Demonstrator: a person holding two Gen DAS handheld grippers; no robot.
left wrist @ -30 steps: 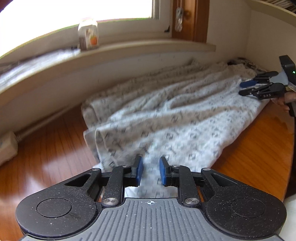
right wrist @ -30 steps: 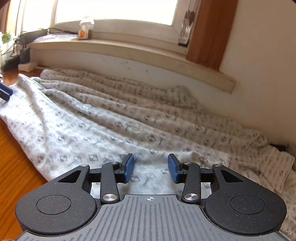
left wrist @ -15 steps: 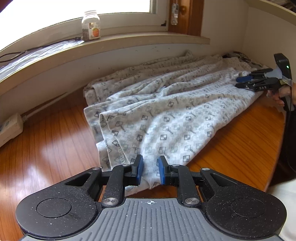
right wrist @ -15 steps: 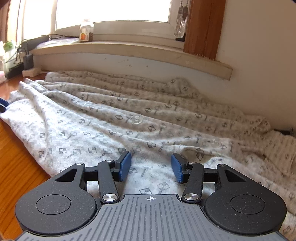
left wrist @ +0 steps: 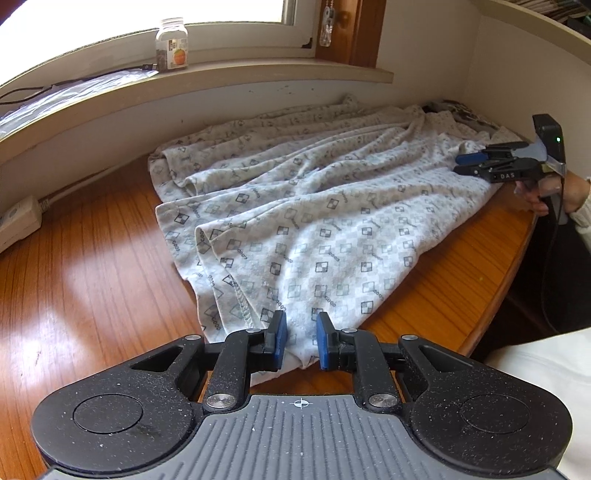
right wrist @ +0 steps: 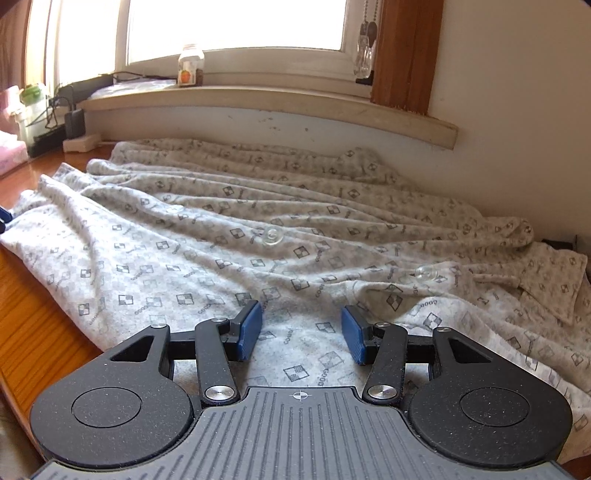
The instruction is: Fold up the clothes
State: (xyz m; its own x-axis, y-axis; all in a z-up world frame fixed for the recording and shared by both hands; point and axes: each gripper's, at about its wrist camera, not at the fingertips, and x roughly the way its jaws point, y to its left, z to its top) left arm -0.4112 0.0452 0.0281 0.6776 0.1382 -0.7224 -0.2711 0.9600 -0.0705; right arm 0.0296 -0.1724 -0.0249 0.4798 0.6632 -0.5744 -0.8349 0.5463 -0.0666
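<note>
The left gripper (left wrist: 301, 341) pointed downward, its blue fingers (left wrist: 277, 341) narrowly parted with nothing pinched. The right gripper (right wrist: 301, 334), held in a hand (left wrist: 554, 192), angled down with fingers (right wrist: 249, 330) wider apart.

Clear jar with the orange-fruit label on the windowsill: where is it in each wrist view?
Left wrist view: the clear glass jar with the orange-fruit label stands top left of centre, on the windowsill, above the patterned grey-white garment's far edge.
Right wrist view: same jar top left of centre, backlit by the window.
Shared landmark: the brown wooden window frame, right of the jar in both.
</note>
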